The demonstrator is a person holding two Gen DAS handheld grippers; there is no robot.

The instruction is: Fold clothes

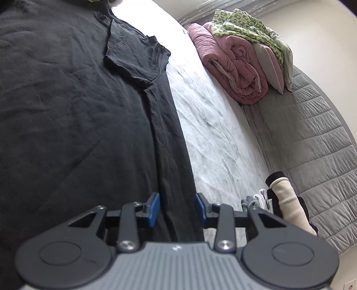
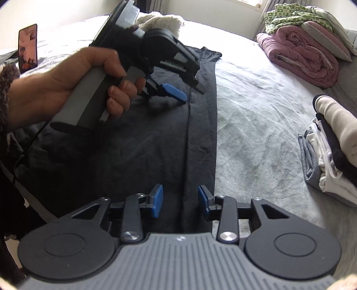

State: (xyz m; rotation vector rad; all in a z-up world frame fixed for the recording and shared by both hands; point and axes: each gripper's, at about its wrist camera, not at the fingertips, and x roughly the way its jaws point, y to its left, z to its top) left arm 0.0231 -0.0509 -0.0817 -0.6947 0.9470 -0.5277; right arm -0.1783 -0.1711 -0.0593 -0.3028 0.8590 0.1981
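Observation:
A black T-shirt [image 1: 78,100] lies flat on the pale bed sheet [image 1: 212,133], its right side and sleeve [image 1: 133,58] folded inward into a long strip. My left gripper [image 1: 177,208] hovers over that strip near the hem, its blue pads apart and not pressing on the cloth. The right wrist view shows the same shirt [image 2: 145,145] and my right gripper [image 2: 180,200] open above the folded edge at the near end. Farther up the strip, a hand [image 2: 67,82] holds the left gripper [image 2: 189,92], tilted down at the cloth.
A stack of folded clothes [image 2: 330,156] with a cream roll on top sits at the right. A rolled pink quilt [image 2: 301,58] and a green patterned blanket [image 2: 287,17] lie at the far right. A phone [image 2: 28,46] stands at the left, with a white towel [image 2: 160,22] behind the shirt.

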